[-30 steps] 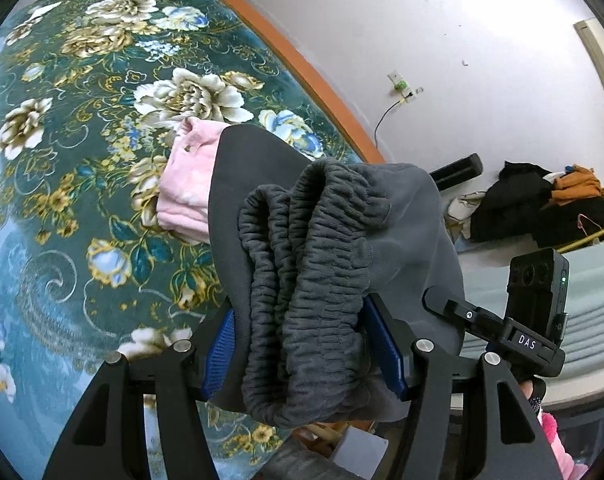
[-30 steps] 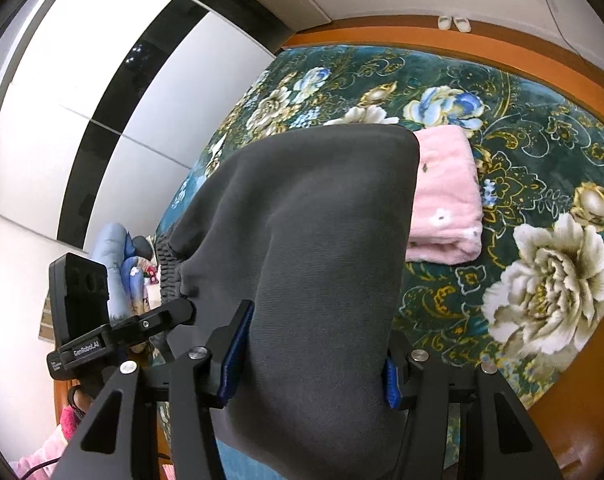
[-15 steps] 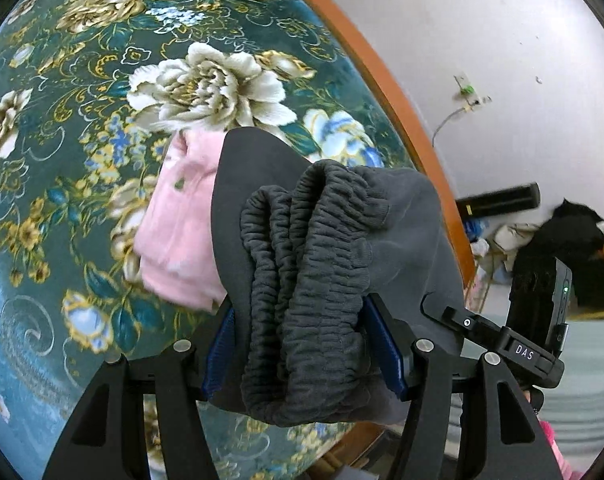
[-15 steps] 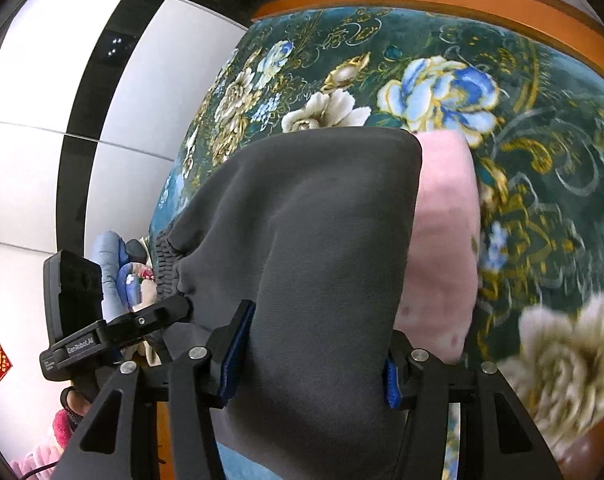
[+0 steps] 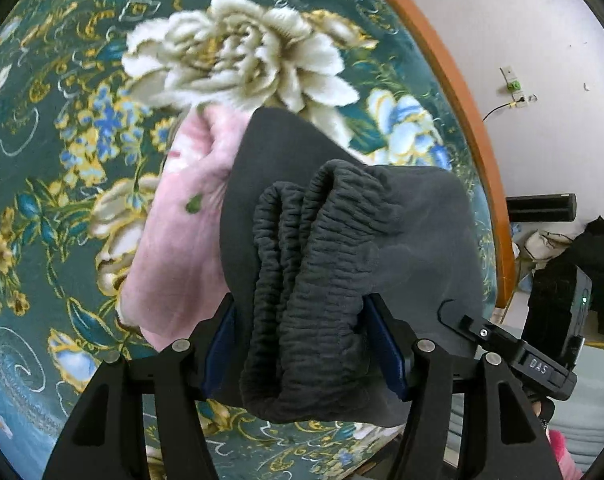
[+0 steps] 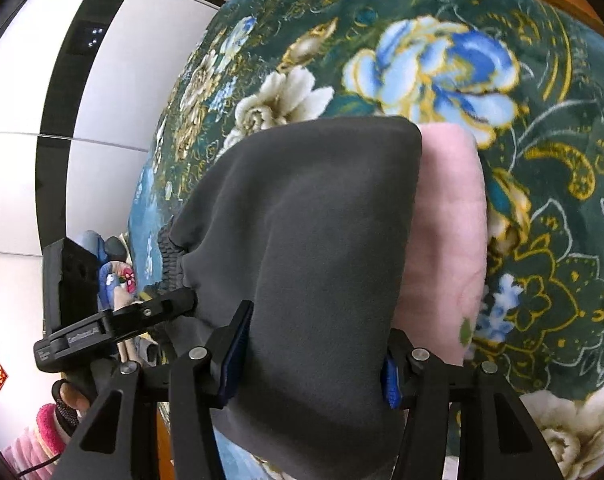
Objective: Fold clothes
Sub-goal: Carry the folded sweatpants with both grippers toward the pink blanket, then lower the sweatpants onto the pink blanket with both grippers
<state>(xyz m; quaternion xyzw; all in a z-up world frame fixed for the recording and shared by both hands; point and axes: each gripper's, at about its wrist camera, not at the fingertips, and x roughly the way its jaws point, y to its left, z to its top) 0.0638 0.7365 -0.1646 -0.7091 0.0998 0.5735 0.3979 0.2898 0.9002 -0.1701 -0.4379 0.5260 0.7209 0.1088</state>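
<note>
The folded grey trousers (image 5: 342,272) are held aloft over the floral bedspread (image 5: 81,140), above the folded pink garment (image 5: 181,248). The left gripper (image 5: 302,344) is clamped on the bunched elastic waistband, the right gripper (image 6: 310,356) on the smooth folded end. The step appears to be stacking — next, an even lowering onto the pink garment, edges aligned, before release.

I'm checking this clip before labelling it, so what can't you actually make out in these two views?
- Left wrist: most of the folded pink garment is hidden behind the grey trousers.
- Left gripper: fingertips buried in the elastic waistband.
- Right wrist: the trousers run off the bottom edge, so their full shape is unseen.
- Right wrist: the floral blanket is motion-blurred.
</note>
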